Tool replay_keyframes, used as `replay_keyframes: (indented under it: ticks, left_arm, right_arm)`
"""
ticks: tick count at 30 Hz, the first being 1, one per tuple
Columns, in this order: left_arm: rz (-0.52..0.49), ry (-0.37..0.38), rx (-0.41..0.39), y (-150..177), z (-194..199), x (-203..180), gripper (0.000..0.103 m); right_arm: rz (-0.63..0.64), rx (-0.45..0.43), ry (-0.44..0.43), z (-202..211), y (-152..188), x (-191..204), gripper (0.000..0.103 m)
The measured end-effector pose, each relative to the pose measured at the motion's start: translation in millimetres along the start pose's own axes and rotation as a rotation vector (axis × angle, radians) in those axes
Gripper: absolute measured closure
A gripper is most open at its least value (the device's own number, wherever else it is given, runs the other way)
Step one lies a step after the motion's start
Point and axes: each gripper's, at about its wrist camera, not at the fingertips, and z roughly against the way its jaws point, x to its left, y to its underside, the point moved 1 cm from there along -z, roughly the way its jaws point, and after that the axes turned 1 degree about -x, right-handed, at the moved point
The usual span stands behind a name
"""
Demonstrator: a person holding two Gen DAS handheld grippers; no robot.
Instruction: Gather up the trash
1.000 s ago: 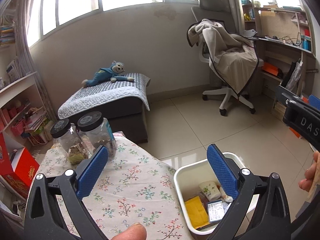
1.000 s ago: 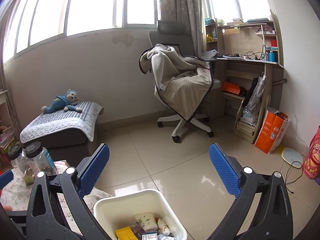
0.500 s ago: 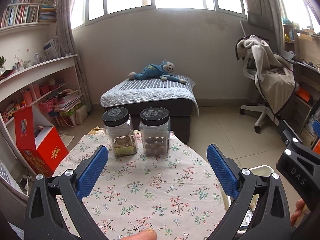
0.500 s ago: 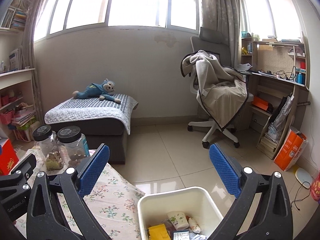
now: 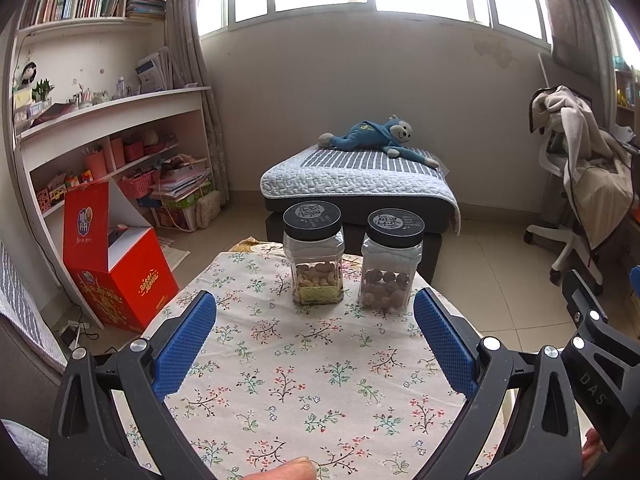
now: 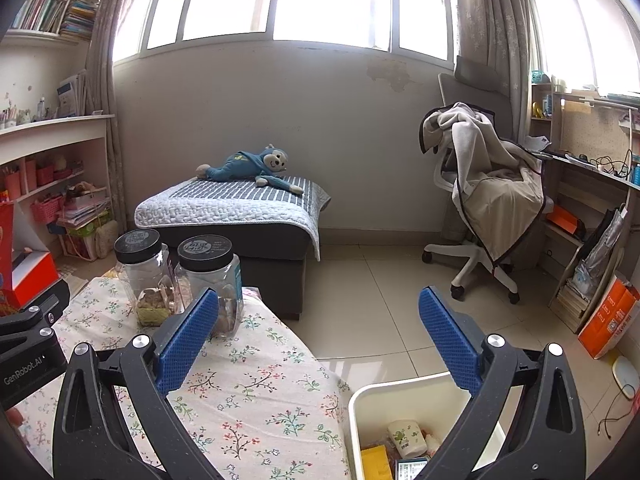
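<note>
A white trash bin (image 6: 362,396) stands on the floor to the right of the table. It holds a paper cup (image 6: 404,436), a yellow packet (image 6: 374,462) and other scraps. My right gripper (image 6: 318,336) is open and empty, above the table's right edge and the bin. My left gripper (image 5: 314,342) is open and empty over the flowered tablecloth (image 5: 304,372). No loose trash shows on the cloth in either view.
Two black-lidded jars, one of nuts (image 5: 316,256) and one of brown balls (image 5: 392,260), stand at the table's far edge. A red box (image 5: 116,264) stands on the floor at left, a low bed (image 5: 360,184) behind, an office chair (image 6: 488,216) at right.
Both grippers have swung left, away from the bin and toward the table. The left wrist view has gone from the bin to the jars and tablecloth. Both stay open.
</note>
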Motion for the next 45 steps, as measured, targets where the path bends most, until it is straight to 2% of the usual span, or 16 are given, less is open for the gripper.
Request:
replay_keyframes:
  ticks: [14, 45]
  left_arm:
    - [0.032, -0.011, 0.028, 0.1, -17.8, 19.3, 0.007]
    - [0.020, -0.010, 0.031, -0.1, -17.8, 11.1, 0.007]
  right_arm:
    - [0.016, 0.011, -0.022, -11.9, -1.8, 18.8, 0.007]
    - [0.014, 0.019, -0.005, -12.8, 1.1, 13.1, 0.007]
